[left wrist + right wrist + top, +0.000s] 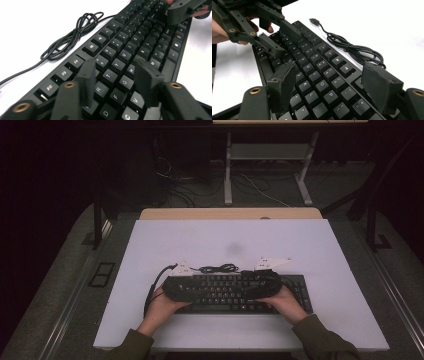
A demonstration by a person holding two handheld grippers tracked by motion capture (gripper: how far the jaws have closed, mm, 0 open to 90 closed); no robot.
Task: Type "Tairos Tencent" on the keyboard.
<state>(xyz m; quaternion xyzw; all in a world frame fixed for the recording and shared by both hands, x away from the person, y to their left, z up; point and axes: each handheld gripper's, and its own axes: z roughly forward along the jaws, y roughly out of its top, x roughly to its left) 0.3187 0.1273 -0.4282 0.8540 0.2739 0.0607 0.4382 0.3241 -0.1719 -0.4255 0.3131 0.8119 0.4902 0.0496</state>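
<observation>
Coiled cable point(218, 268) just behind keyboard point(225, 295); contact unclear.

Black keyboard point(235, 292) lies flat on the white table's near half.

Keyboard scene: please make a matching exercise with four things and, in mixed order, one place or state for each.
Things:
1. keyboard
2. cable
3. left gripper
4. right gripper

Places or states:
a. coiled on the table behind the keyboard
b. open above the letter keys T, G, R
c. lies flat under both grippers
d. open above the keys K, L, O, P

Pairs: 1-c, 2-a, 3-b, 4-d
</observation>
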